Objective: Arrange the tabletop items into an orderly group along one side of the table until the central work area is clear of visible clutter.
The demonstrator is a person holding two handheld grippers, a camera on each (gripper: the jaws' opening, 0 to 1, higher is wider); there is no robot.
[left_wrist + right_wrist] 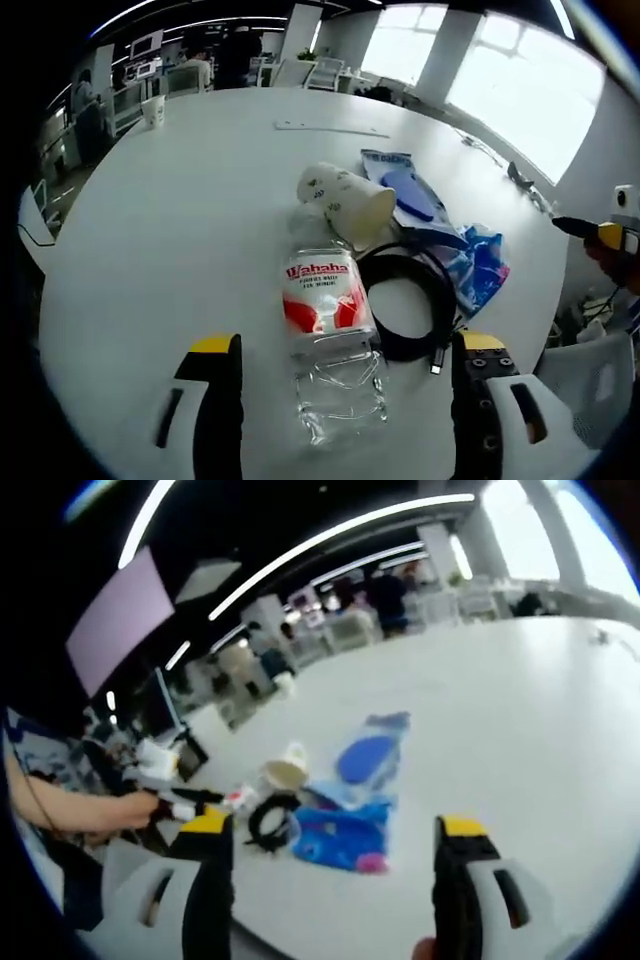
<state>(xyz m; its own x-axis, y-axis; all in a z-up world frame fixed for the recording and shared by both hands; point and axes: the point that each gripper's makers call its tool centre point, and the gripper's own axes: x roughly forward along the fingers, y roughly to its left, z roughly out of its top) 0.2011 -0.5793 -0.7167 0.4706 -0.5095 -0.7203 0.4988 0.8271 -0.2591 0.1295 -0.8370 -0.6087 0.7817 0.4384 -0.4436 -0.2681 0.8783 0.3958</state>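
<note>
A clear plastic bottle point(325, 300) with a red and white label lies flat on the white table point(180, 220), between the jaws of my open left gripper point(348, 344). Beyond it a patterned paper cup point(345, 203) lies on its side. A coiled black cable point(405, 305) sits right of the bottle, beside a blue packet point(405, 190) and a crumpled blue bag point(475, 260). My right gripper point(333, 826) is open, hovering short of the blue bag point(340, 840), blue packet point(370, 752), cup point(285, 773) and cable point(270, 820). A hand holds the left gripper point(185, 802) behind them.
A second paper cup point(153, 110) stands at the far left edge, and a thin white strip point(330, 128) lies at the far side. A white chair point(590, 380) stands off the right edge. Desks and monitors point(150, 760) lie past the table.
</note>
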